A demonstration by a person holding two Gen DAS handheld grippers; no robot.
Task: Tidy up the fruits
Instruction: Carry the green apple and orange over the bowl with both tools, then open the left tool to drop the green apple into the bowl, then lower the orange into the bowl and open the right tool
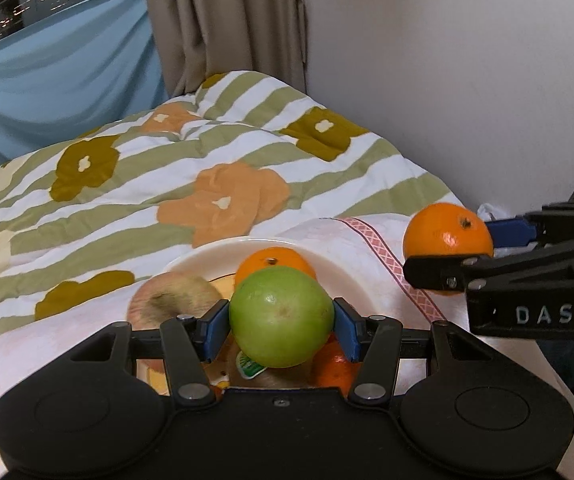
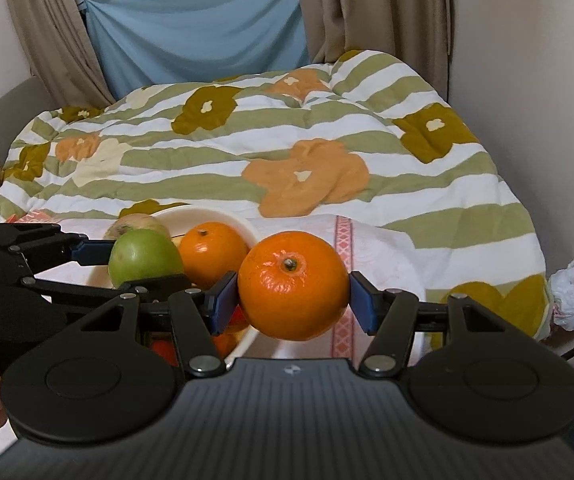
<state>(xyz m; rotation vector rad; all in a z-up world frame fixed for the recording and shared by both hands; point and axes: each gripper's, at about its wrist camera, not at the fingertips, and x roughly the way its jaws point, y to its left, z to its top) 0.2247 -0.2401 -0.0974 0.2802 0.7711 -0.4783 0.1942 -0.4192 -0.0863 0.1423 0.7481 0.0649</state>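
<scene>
I've got the left gripper point(image 1: 281, 330) clamped on a round green apple point(image 1: 281, 317), blue pads tight on both sides, jaws approx. a third open. Right gripper point(image 2: 293, 294) pinches a glossy round orange point(image 2: 293, 285) the same way. Just ahead of and below the left fingers: white round plate point(image 1: 339, 266) w/ another orange point(image 1: 275, 263), a reddish apple point(image 1: 175, 300) & more fruit. Looks mid-task: plate partly filled, these two not yet set down.

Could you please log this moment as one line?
left gripper: holds round green apple | right gripper: holds round orange | over white bowl
</scene>
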